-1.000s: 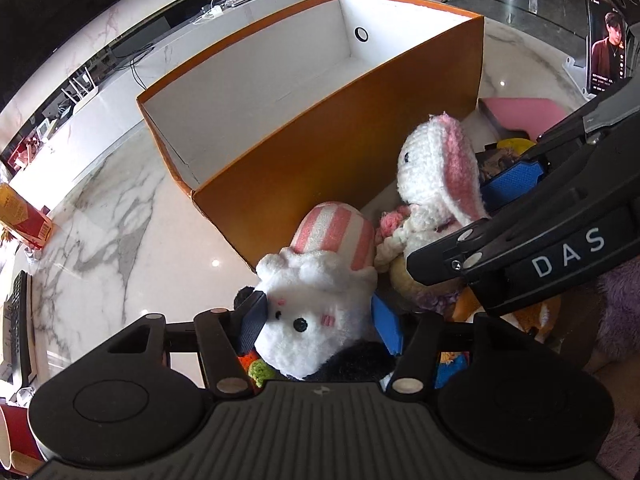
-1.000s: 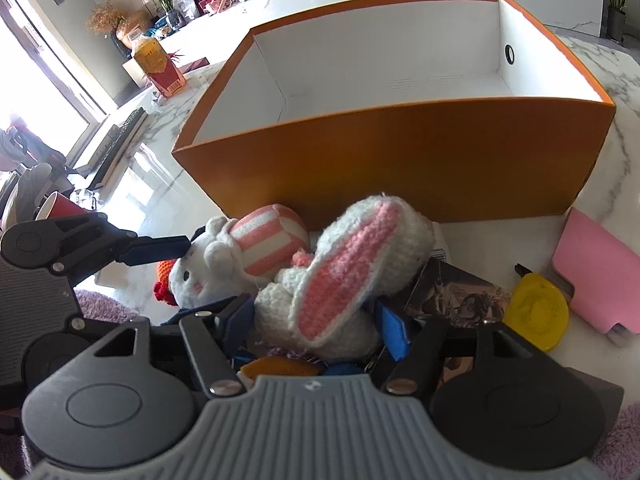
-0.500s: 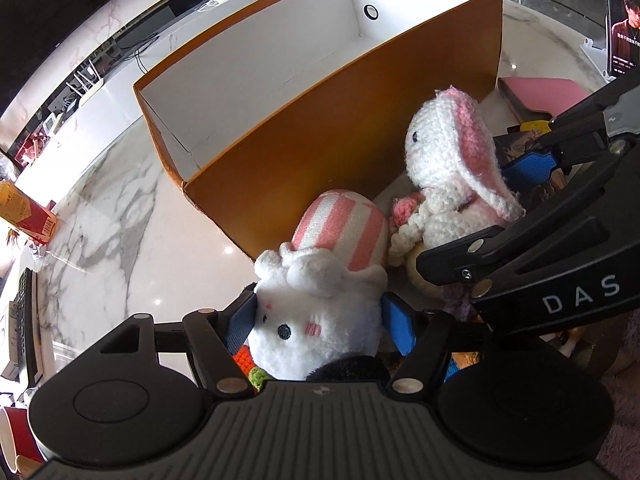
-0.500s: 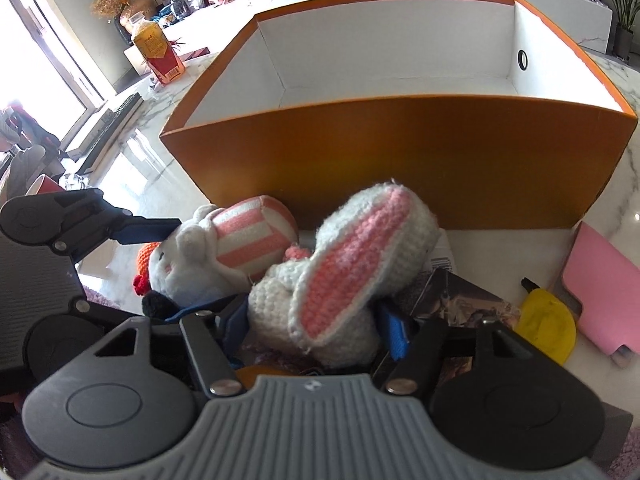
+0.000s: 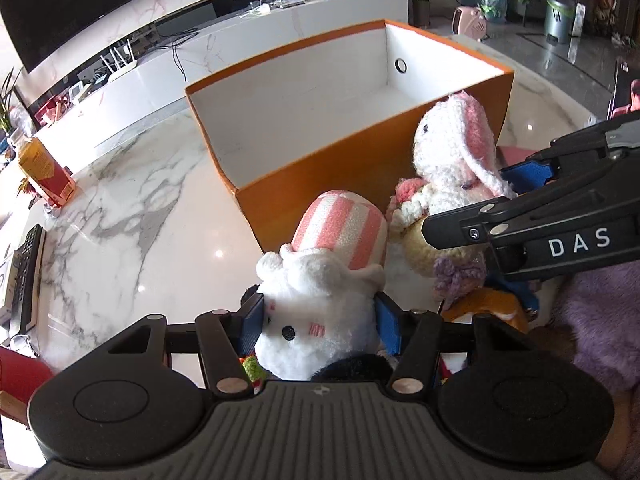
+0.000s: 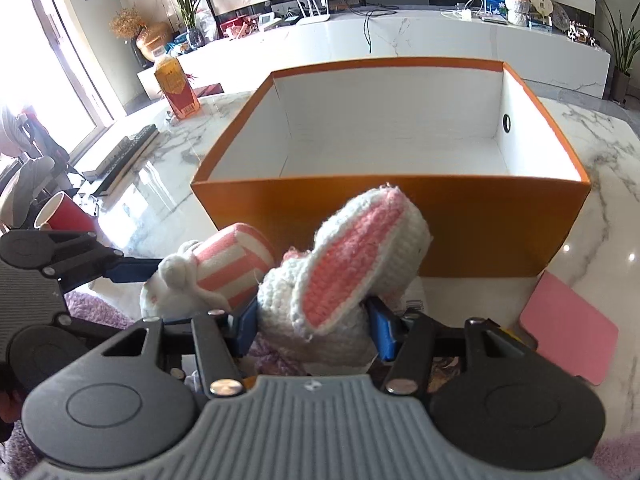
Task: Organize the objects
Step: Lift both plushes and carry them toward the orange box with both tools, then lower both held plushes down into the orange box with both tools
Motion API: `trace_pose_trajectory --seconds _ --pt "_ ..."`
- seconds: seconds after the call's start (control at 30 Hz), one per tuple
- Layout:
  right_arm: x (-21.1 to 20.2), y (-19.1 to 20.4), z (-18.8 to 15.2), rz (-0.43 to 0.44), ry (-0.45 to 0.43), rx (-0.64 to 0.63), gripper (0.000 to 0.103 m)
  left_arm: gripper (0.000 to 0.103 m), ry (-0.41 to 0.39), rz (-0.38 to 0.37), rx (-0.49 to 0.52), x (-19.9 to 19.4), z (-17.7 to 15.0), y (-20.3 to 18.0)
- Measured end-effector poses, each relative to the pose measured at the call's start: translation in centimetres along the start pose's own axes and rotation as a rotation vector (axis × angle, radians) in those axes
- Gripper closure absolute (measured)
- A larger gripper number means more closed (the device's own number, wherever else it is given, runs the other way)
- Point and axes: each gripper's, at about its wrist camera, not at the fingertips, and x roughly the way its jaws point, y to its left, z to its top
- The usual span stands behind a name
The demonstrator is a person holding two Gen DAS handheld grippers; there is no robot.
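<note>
Plush toys risk snagging on the orange box (image 6: 460,224) near wall: left gripper (image 5: 320,326) clamps the striped-hat plush (image 5: 320,300), right gripper (image 6: 312,326) clamps the crochet bunny (image 6: 344,276), both below its rim.

Right tool (image 6: 312,326) grips crocheted bunny (image 6: 344,280) (pink-eared).

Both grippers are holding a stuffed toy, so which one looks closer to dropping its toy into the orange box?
Probably the right gripper: its crocheted bunny is already up at the orange box rim, while the left gripper's white plush sits lower.
</note>
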Motion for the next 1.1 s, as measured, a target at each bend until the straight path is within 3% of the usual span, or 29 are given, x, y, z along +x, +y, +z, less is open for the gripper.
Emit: trace_pose_trajectory --seconds 0.33,0.63,0.87,1.1 --pt "-5.7 -0.7 2.4 0.057 -0.137 -0.037 0.045 0.036 -0.148 -0.105 -0.170 -5.8 2.7 2.4" --pt "-7.2 -3.0 6.5 0.026 -0.250 -0.038 0.045 0.036 -0.241 -0.191 -0.320 -5.0 8.3 5.9" --pt "-3.8 -5.2 9.4 0.008 -0.215 -0.064 0.045 0.036 -0.177 -0.267 -0.447 1.6 12.3 6.9" --pt "2.0 -7.4 10.5 0.080 -0.049 -0.058 0.045 0.036 -0.023 -0.190 -0.490 7.7 13.1 7.2"
